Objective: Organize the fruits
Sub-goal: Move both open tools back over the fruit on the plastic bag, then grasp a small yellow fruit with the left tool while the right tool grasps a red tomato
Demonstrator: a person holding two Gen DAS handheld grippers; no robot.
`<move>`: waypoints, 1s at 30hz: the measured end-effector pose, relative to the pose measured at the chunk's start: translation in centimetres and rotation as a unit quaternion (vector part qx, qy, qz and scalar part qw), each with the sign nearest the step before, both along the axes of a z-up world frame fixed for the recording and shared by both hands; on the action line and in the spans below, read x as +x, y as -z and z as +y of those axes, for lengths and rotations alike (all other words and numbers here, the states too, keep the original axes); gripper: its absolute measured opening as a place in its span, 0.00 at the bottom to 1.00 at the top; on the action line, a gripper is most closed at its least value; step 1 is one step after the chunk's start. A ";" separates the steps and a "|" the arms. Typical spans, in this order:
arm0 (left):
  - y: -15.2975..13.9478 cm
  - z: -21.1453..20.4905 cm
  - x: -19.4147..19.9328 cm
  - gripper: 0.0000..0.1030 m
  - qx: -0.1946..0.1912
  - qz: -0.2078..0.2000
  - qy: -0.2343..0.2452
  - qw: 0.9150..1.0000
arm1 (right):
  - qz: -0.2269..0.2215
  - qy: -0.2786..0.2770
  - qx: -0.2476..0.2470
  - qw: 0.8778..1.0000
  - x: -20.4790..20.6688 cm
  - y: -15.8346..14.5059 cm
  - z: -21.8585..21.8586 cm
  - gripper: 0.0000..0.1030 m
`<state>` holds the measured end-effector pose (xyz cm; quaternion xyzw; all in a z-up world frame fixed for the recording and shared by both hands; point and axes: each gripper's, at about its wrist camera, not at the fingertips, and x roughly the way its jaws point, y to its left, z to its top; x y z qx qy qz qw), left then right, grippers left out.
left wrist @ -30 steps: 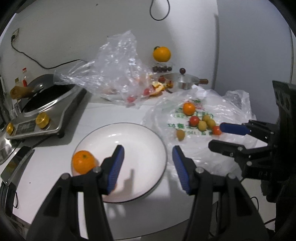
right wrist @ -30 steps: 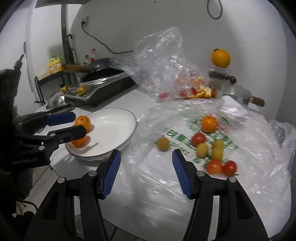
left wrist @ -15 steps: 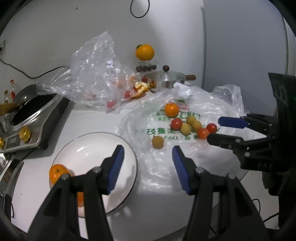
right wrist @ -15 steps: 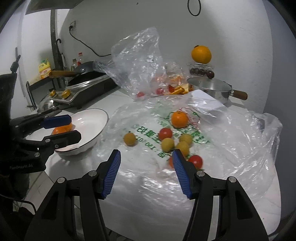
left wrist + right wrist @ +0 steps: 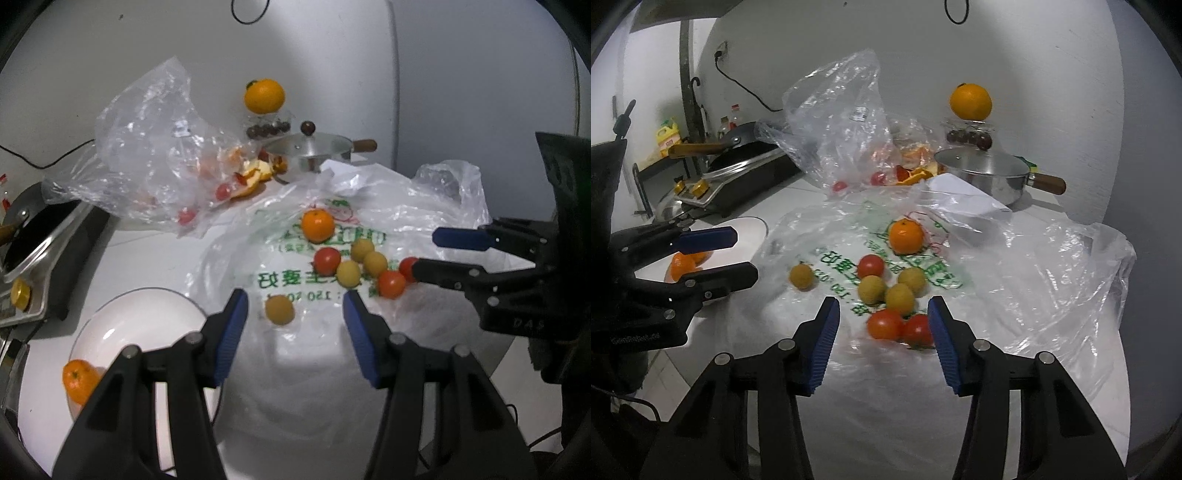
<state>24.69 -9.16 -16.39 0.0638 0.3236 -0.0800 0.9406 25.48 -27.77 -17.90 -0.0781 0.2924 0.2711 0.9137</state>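
Observation:
A flat white plastic bag holds a mandarin, several yellow fruits and three tomatoes. A lone yellow fruit lies just ahead of my left gripper, level with the gap between its open fingers. Two tomatoes sit between the tips of my right gripper; its jaws are closing and the pads are not pressing on them. The white plate at lower left carries a mandarin. Each gripper shows in the other's view: the right gripper, the left gripper.
A crumpled clear bag with peels and tomatoes stands behind. A lidded steel pot and an orange on a glass jar are by the wall. A stove with a pan sits far left. The table's edge runs close below.
Both grippers have moved right, from the plate towards the fruit on the flat bag. The plate has slid to the left of both views. The right jaws have narrowed.

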 end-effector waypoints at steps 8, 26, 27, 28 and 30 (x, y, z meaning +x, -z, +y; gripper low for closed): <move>1.8 -0.9 2.7 0.51 0.004 0.029 -0.005 1.000 | 0.018 0.005 -0.010 1.000 1.7 1.1 -1.3 0.44; 4.4 -0.2 6.1 0.47 0.013 0.077 -0.041 0.996 | 0.059 -0.016 -0.011 0.998 3.7 2.4 -1.4 0.31; 4.5 -0.1 6.2 0.47 0.014 0.079 -0.042 0.996 | 0.059 -0.016 -0.010 0.998 3.7 2.4 -1.4 0.29; 4.6 0.0 6.3 0.46 0.014 0.080 -0.043 0.996 | 0.059 -0.016 -0.010 0.998 3.7 2.4 -1.4 0.28; 4.7 0.1 6.5 0.45 0.014 0.082 -0.044 0.996 | 0.058 -0.017 -0.013 0.998 3.7 2.4 -1.3 0.26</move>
